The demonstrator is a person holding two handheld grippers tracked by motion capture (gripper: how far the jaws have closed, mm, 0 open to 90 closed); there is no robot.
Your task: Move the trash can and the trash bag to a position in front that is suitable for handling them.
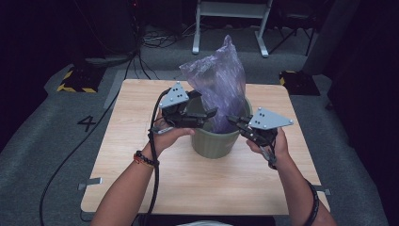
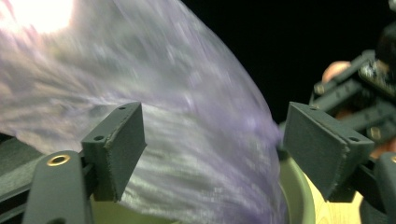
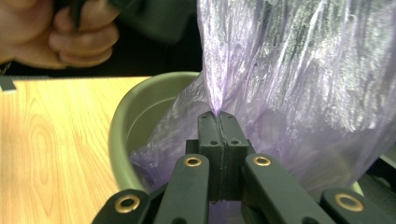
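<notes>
Purple plastic bag (image 1: 221, 84) stands half in and half out of the green bin (image 1: 214, 141) at the middle of the wooden surface (image 1: 141, 179), its upper part puffed up above the rim, so the work in hand looks like lining the bin. The right gripper (image 3: 218, 116) is clamped tight on a fold of the film at the near rim, jaws pressed together with the plastic pinched between them; that hold probably anchors one edge so the rest can be spread. The left gripper (image 2: 212, 140) has its jaws spread wide, nothing between the pads; the bag bulges just beyond them, over the bin's far side in that view. In the high view the left gripper (image 1: 207, 113) sits above the rim beside the bag, likely placed to take a fresh hold on loose film.
</notes>
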